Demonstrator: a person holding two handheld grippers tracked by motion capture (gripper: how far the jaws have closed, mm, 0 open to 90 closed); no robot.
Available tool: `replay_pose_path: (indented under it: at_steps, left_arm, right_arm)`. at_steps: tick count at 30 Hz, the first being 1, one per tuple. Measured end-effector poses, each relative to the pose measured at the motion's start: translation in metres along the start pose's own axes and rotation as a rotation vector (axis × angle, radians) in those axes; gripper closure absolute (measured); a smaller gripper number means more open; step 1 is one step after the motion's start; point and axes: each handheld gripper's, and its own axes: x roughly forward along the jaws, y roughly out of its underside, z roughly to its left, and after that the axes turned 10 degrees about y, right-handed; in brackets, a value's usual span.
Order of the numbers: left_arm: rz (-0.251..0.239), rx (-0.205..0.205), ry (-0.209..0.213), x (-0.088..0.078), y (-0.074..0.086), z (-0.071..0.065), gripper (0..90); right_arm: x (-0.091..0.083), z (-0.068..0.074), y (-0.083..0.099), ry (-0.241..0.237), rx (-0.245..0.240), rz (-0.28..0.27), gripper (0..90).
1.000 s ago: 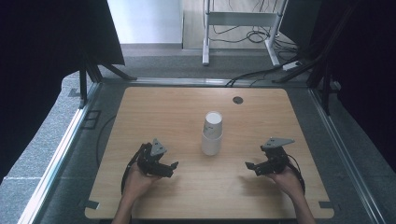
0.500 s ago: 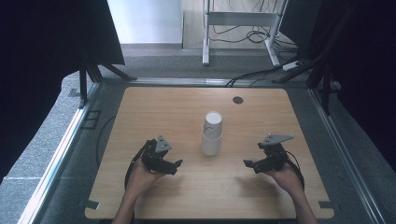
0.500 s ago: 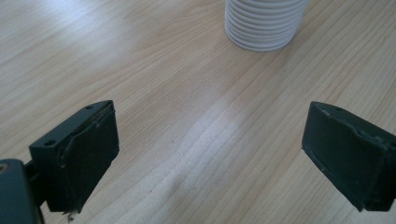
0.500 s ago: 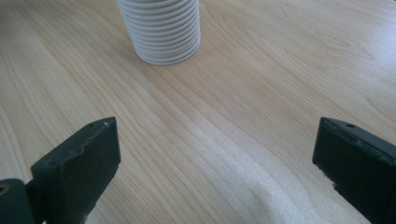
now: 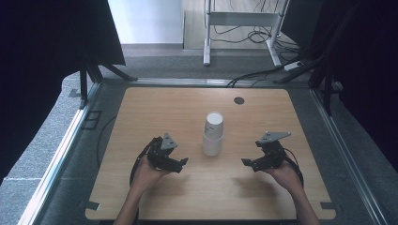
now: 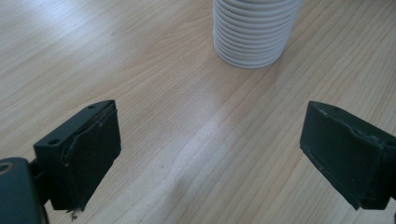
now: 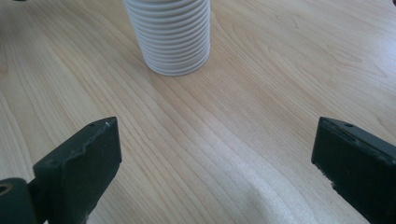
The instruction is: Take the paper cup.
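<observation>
A stack of white paper cups [image 5: 213, 134] stands upside down in the middle of the wooden table [image 5: 263, 112]. My left gripper [image 5: 181, 164] hovers low over the table just left of the stack and points at it. Its jaws are open with nothing between them, and they have just been closing a little. In the left gripper view the cups [image 6: 256, 32] stand ahead of the left gripper [image 6: 210, 116]. My right gripper [image 5: 247, 164] is level with the left, on the stack's right, wide open and empty. The right gripper view has the cups [image 7: 169, 35] ahead of the right gripper [image 7: 215, 128].
A small dark round grommet [image 5: 239, 100] sits in the tabletop near the far edge. Black curtains hang on both sides. A white metal frame [image 5: 206, 42] and cables lie on the floor beyond the table.
The left gripper has edged slightly toward the cup stack. The right gripper has barely shifted.
</observation>
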Motion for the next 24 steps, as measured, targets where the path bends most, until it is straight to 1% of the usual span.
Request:
replay_pose_path:
  at_steps: [4, 9, 11, 13, 16, 18, 24]
  left_arm:
    - [-0.004, 0.001, 0.013, 0.005, -0.005, -0.001, 5.6]
    - [-0.004, 0.019, 0.024, 0.011, -0.012, -0.002, 5.8]
    - [-0.004, 0.032, 0.032, 0.015, -0.017, -0.002, 5.9]
    - [-0.005, 0.034, 0.033, 0.016, -0.019, -0.002, 6.0]
    - [0.001, 0.052, 0.036, 0.022, -0.025, -0.002, 6.0]
    - [0.003, 0.056, 0.036, 0.023, -0.027, -0.003, 6.0]
    - [-0.004, 0.066, 0.052, 0.031, -0.035, -0.002, 6.0]
  right_arm:
    - [0.002, 0.001, -0.005, -0.008, -0.005, 0.0, 1.7]
    - [0.003, 0.004, -0.011, -0.013, -0.013, -0.007, 2.3]
    - [0.005, 0.005, -0.015, -0.021, -0.015, -0.01, 2.6]
    - [0.005, 0.005, -0.016, -0.021, -0.018, -0.009, 2.7]
    - [0.008, 0.007, -0.021, -0.026, -0.027, -0.01, 3.1]
    - [0.008, 0.008, -0.022, -0.028, -0.028, -0.009, 3.2]
    - [0.01, 0.011, -0.033, -0.043, -0.038, -0.015, 3.9]
